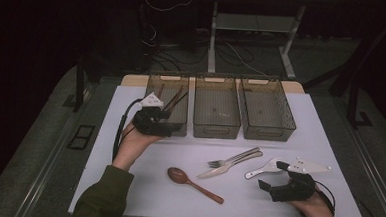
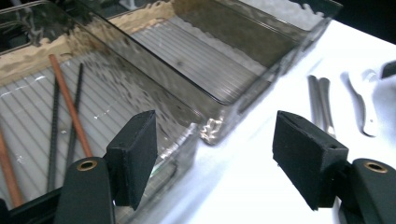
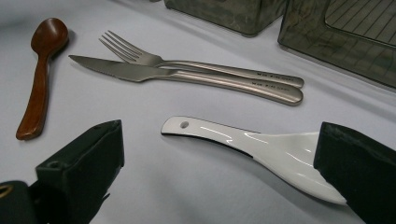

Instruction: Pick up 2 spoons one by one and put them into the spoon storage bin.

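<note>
1. The left gripper (image 1: 166,118) is hovering at the near end of the left bin (image 1: 176,126), at the far left of the white table (image 1: 127,185). Its jaws are standing apart with nothing between them.
2. In the left gripper view, the chopsticks (image 2: 70,107) are lying inside the left bin, brown and dark sticks side by side on its ribbed floor, beyond the left jaw.
3. The middle bin (image 1: 217,107) and the right bin (image 1: 266,110) are sitting just to the right of the left bin, in a row along the far side of the table.
4. The right gripper (image 1: 272,177) is resting near the table's near right corner, its jaws open, pointing left.
5. In the right gripper view, the white spoon (image 3: 261,149) is lying between the open jaws, its bowl just beside the right jaw; the pads are not pressing on it.
6. The fork (image 1: 233,157) and knife (image 1: 223,169) are lying together at the middle of the table, handles touching.
7. The wooden spoon (image 1: 192,183) is lying to their near left, apart from them.
</note>
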The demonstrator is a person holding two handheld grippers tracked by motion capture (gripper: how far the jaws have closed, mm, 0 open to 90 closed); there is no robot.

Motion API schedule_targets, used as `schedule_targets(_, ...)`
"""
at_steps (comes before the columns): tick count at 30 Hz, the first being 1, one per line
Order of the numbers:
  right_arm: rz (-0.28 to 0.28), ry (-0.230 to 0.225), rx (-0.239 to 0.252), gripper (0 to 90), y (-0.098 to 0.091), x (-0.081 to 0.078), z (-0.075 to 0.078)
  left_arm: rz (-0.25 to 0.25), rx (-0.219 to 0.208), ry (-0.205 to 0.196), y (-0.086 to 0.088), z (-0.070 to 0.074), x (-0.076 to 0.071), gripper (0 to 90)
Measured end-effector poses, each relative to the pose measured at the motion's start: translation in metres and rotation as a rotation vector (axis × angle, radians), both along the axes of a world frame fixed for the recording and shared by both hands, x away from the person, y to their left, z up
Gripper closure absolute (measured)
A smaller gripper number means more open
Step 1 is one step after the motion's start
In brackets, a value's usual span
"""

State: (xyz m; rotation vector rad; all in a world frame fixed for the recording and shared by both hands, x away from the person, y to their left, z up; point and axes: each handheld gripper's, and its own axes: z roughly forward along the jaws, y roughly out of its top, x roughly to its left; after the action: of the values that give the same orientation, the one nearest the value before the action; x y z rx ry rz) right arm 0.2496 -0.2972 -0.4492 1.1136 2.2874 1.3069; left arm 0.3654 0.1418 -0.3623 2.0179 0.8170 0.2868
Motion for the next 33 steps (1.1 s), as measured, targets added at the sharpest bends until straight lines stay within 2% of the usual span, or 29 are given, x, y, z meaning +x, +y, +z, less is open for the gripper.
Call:
schedule_targets(3, -0.002, 0.002, -0.003, 1.4, 0.000, -0.001, 0.000, -0.013, -0.016, -0.001, 0.000, -0.005, -0.011, 28.3)
schedule_targets(11, -0.001, -0.013, 0.007, 1.4, -0.002, -0.003, 0.003, -0.044, -0.003, 0.006, 0.001, -0.022, -0.042, 23.3)
schedule_targets(15, 0.005, -0.010, 0.009, 1.4, -0.001, -0.002, 0.002, -0.051, -0.014, 0.011, 0.003, -0.031, -0.056, 21.7)
schedule_targets(18, 0.010, -0.010, 0.009, 1.4, -0.001, -0.002, 0.002, -0.073, -0.004, 0.006, 0.002, -0.037, -0.066, 20.8)
schedule_targets(22, 0.015, -0.014, 0.010, 1.4, 0.000, -0.003, 0.003, -0.111, -0.016, -0.011, -0.001, -0.045, -0.079, 18.5)
schedule_targets(26, 0.013, -0.014, 0.008, 1.4, 0.000, -0.003, 0.003, -0.140, -0.022, -0.029, 0.000, -0.053, -0.088, 15.3)
schedule_targets(28, 0.013, -0.012, 0.006, 1.4, 0.000, -0.003, 0.003, -0.145, -0.010, -0.040, 0.003, -0.058, -0.090, 13.0)
schedule_targets(30, 0.015, -0.011, 0.006, 1.4, 0.000, -0.003, 0.003, -0.150, -0.023, -0.048, 0.006, -0.062, -0.093, 12.9)
schedule_targets(32, 0.014, -0.009, 0.007, 1.4, 0.000, -0.003, 0.003, -0.134, -0.001, -0.053, 0.009, -0.065, -0.095, 6.8)
schedule_targets(33, 0.013, -0.007, 0.008, 1.4, 0.000, -0.003, 0.003, -0.128, -0.005, -0.047, 0.011, -0.067, -0.096, 3.9)
